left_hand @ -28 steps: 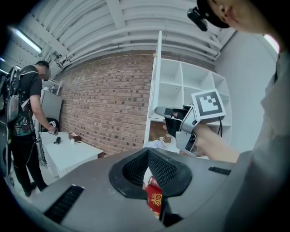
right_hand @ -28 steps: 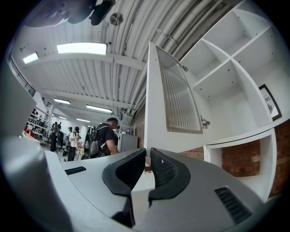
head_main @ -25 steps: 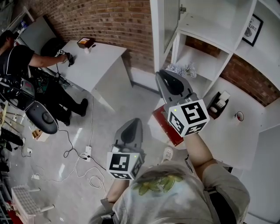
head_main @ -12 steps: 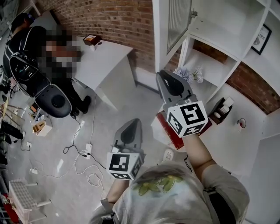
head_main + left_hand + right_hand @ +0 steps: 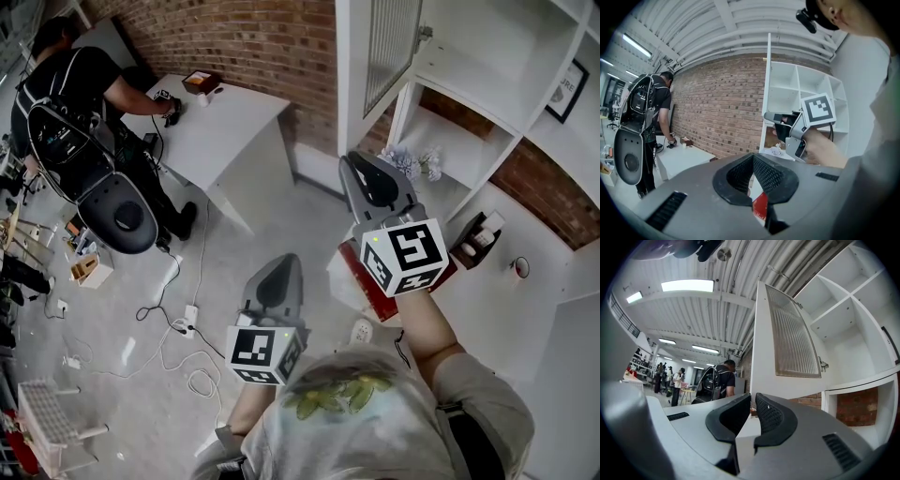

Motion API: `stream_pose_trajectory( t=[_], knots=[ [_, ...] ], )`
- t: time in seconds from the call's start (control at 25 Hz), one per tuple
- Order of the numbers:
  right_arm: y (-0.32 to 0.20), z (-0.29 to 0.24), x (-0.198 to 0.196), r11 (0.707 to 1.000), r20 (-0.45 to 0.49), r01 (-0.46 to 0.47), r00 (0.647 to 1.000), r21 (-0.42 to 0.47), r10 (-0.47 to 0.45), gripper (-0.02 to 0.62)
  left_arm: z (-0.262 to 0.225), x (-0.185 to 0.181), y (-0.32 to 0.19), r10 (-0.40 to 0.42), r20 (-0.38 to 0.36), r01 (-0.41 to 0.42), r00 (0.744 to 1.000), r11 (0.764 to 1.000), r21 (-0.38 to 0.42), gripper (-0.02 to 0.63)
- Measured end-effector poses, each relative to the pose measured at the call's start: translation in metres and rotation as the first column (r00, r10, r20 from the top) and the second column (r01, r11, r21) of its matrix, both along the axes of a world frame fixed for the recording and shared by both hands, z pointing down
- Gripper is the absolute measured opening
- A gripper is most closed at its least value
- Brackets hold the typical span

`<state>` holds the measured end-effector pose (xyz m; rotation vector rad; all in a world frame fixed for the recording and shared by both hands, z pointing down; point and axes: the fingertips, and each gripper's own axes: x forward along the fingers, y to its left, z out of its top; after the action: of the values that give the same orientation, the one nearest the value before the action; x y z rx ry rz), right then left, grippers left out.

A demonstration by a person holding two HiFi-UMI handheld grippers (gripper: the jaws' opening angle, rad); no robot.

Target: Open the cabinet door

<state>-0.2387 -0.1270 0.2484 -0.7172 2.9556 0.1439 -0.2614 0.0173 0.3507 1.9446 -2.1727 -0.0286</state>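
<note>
Only the right gripper view shows the door face-on, with its ribbed pane and a small latch at its edge; the left gripper view shows it edge-on. The door stands open from the cabinet, above and beyond the right gripper, apart from it. That gripper's jaws and the left gripper's are closed together, empty

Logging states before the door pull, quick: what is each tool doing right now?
Left tool: closed, holding nothing.
Right tool: closed, holding nothing.
</note>
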Motion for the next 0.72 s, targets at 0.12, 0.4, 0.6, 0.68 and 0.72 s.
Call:
stream_pose_trajectory(
  t=[0.12,0.4,0.6,0.68,0.72],
  knots=[
    [0.004,0.002,0.003,1.0,-0.018,0.001,1.0,0.013,-0.001,0.046,0.001,0.0,-0.001,0.008,-0.013,-0.008,1.0,1.0,-0.002,0.009],
    [0.028,0.018,0.011,0.998,-0.024,0.049,0.998,-0.025,-0.05,0.04,-0.002,0.005,-0.005,0.038,-0.025,-0.038,0.999,0.999,0.002,0.009],
    [0.043,0.036,0.023,0.995,-0.011,0.058,0.998,-0.079,-0.059,0.035,0.005,0.011,-0.003,0.056,-0.045,-0.057,0.997,0.998,-0.024,0.009],
    [0.048,0.043,0.028,0.993,-0.009,0.059,0.998,-0.104,-0.06,0.034,0.004,0.012,-0.002,0.058,-0.041,-0.058,0.997,0.998,-0.014,0.009],
    [0.05,0.046,0.031,0.992,-0.009,0.058,0.998,-0.116,-0.06,0.033,0.003,0.012,-0.002,0.058,-0.037,-0.058,0.998,0.998,-0.006,0.009]
  ],
)
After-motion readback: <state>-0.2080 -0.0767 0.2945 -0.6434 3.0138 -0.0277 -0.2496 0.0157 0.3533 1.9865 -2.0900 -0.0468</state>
